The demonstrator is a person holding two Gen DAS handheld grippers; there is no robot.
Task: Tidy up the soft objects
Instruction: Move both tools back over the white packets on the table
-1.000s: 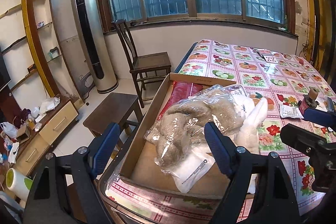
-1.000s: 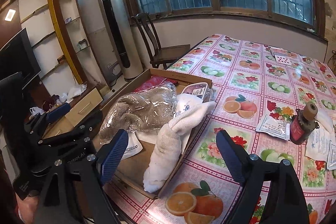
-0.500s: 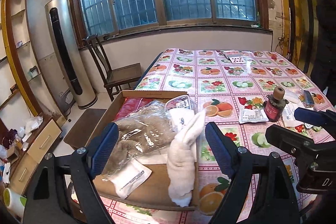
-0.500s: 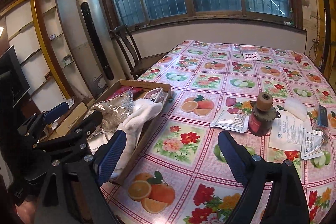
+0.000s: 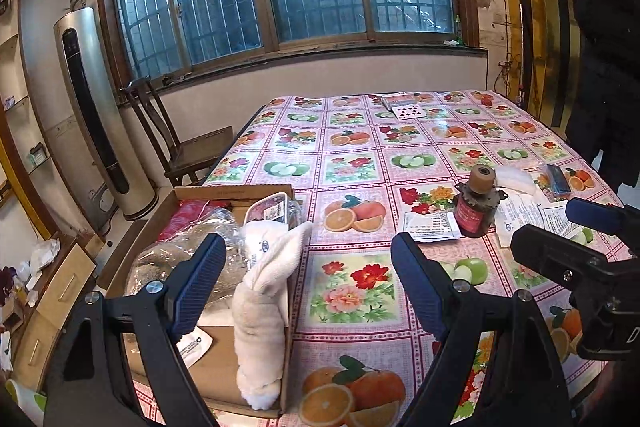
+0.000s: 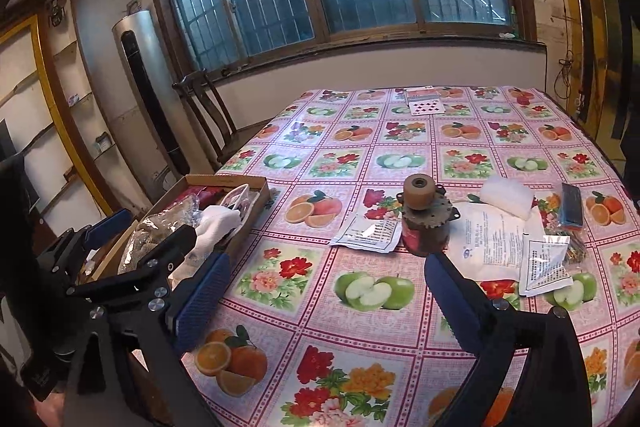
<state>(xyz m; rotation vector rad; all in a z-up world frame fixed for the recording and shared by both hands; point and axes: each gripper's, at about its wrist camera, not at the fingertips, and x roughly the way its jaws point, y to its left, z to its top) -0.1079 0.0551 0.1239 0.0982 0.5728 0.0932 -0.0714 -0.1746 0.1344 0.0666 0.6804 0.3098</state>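
Lengthwise, rolled towel (image 5: 260, 311) drapes over box (image 5: 236, 191) edge, seemingly pointing near-to-far; both grippers spread, empty.

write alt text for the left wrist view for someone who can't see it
The open, empty left gripper hovers over a fruit-print tablecloth, beside a cardboard box at the table's left edge holding bagged soft items, with a rolled white towel draped on its right wall. A small red bottle and paper packets lie to the right, near the right gripper.
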